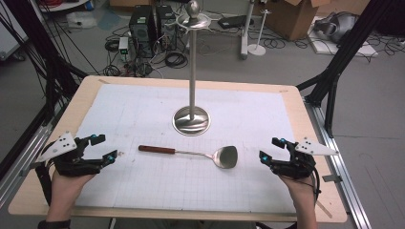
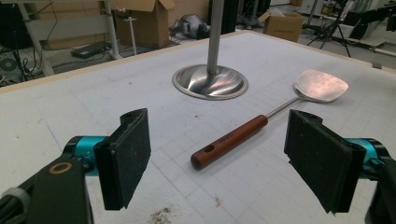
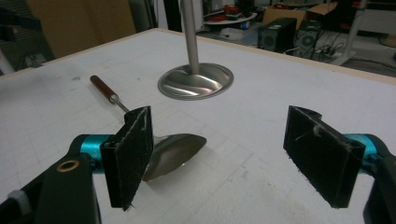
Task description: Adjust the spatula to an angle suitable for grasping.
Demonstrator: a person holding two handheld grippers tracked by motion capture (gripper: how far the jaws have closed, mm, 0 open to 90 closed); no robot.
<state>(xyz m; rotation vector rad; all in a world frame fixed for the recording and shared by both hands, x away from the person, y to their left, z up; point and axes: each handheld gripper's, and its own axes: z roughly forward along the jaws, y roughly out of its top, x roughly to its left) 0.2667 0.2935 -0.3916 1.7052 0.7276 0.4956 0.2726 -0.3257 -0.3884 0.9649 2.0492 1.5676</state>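
Wooden table with a pale edge carries a white gridded mat over nearly its whole top. On the mat, at the centre and toward the far side, stands a steel stand: a round dished base with a tall upright pole rising from it, topped by a small dish and a ball knob.

Just near of that base lies the spatula, flat on the mat, lengthwise from left to right. Its reddish-brown wooden handle points left; its metal blade lies at the right end. It does not touch the stand's base.

Left gripper is held in a hand at the near left of the table, well apart from the spatula's handle end. In the left gripper view its jaws stand wide apart with nothing between them; the handle lies on the mat beyond them.

Right gripper is held in a hand at the near right, close to the blade but clear of it. In the right gripper view its jaws are likewise spread and empty, the blade partly hidden behind one black pad.
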